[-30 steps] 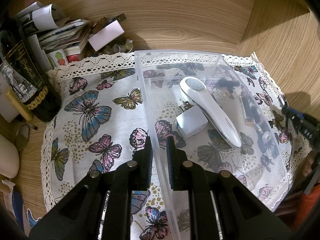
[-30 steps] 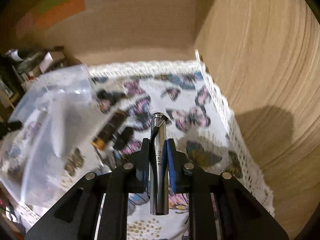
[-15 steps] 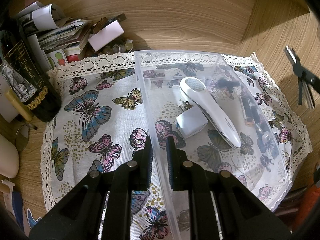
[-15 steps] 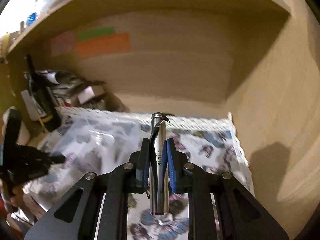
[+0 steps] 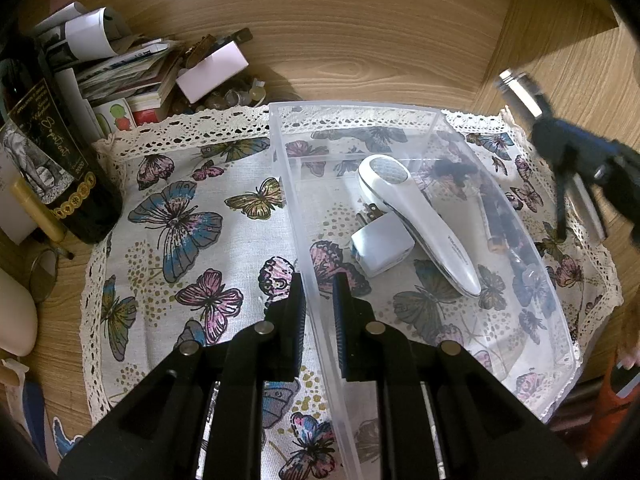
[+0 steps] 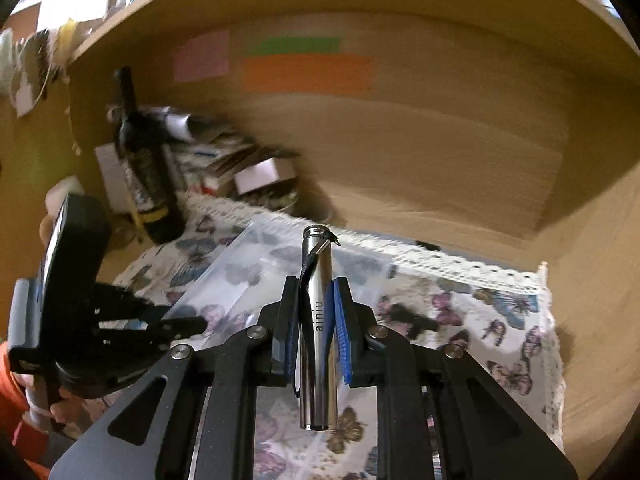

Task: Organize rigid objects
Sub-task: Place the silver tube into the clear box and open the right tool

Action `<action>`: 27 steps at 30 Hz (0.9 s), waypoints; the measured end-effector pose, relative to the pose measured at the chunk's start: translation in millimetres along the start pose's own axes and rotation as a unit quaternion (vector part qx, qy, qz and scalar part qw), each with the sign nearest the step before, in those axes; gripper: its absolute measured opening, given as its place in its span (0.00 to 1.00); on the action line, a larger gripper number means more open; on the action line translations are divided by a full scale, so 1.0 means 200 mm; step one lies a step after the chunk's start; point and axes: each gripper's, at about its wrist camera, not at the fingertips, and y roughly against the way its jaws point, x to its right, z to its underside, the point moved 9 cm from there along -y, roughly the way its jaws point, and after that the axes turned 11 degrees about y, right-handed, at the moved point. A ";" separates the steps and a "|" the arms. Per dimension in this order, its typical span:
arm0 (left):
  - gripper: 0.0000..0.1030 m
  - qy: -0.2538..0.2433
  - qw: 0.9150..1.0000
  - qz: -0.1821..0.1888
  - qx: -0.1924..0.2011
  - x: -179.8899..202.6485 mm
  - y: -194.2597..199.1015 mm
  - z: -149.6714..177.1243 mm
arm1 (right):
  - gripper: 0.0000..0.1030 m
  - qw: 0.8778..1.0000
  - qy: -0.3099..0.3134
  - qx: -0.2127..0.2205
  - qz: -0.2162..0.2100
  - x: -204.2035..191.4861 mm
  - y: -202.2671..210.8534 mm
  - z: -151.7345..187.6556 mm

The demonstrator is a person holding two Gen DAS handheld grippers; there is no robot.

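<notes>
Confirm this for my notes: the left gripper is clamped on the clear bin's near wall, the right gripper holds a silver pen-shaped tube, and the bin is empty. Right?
Not quite: the clear bin is not empty. The left wrist view shows a white handheld device and a white plug adapter lying inside it. The rest stands: the left gripper pinches the bin's wall, and the right gripper holds the silver tube.

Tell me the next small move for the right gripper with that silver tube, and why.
Probably carry the silver tube left and down over the clear bin, then let go. The right gripper is clamped on it in the air, the left gripper pinches the bin's near wall to steady it, and the white handheld device and white charger already lie inside.
</notes>
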 end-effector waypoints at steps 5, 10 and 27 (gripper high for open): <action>0.13 0.000 1.000 0.001 0.003 0.00 0.01 0.00 | 0.15 0.999 0.015 -0.028 -0.031 -0.10 -0.07 0.04; 0.13 -0.002 1.000 0.001 0.004 0.01 0.01 0.01 | 0.15 0.995 0.041 -0.078 -0.050 -0.20 -0.19 0.14; 0.13 0.000 1.000 0.002 0.006 0.01 0.02 0.01 | 0.12 0.985 0.061 -0.145 -0.067 -0.23 -0.28 0.23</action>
